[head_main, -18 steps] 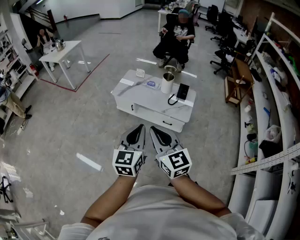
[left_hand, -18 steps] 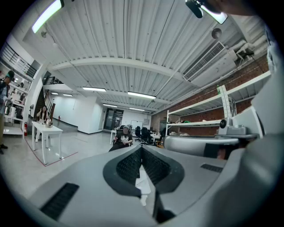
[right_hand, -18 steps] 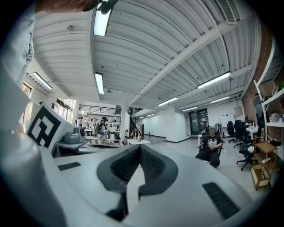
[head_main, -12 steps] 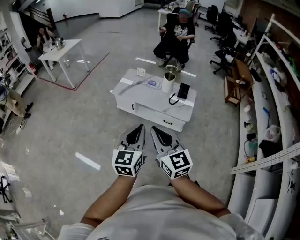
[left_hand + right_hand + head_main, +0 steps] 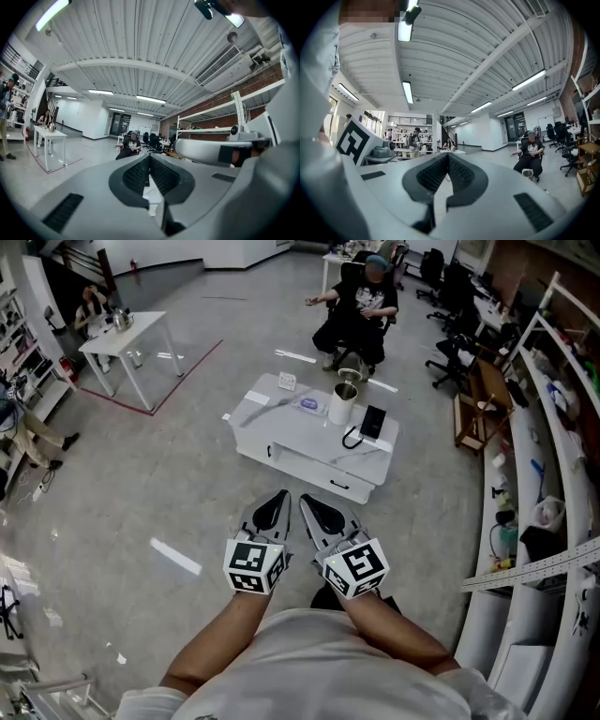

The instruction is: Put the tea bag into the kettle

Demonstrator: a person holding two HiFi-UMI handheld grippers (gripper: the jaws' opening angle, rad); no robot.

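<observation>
Tea bag: in neither tool, and too small for me to pick out for certain. My best guess is the small bluish packet (image 5: 307, 405) on the surface (image 5: 281, 442), just left of the kettle (image 5: 342, 405).

Left tool (image 5: 278, 501): jaws closed together with nothing between them, held level, close to the body.

Right tool (image 5: 310, 504): likewise closed and empty, just beside the left one.

Change over the last half second: neither tool has shifted against the body, but the room has slid in the head view. The surface now sits a touch higher. A dark shape, a shoe (image 5: 328, 597) by my reading, shows on the floor under the right tool. I take this as the start of the walk-up. The seated person (image 5: 361, 310) beyond the surface has put one arm out sideways.

Meaning for the task: nothing is begun. The surface is well apart from both tools, so the approach comes first, then opening a tool.

Containers:
- Kettle: white and upright, mouth open, toward the far right of the surface. The inside is dark and I cannot tell what is in it.
- Pail (image 5: 349, 377): round, on the floor behind the kettle, near the seated person's feet. Its contents are unreadable.
- Box (image 5: 288, 382): small and white, at the surface's far edge. Whether it is open or shut is unclear.
</observation>
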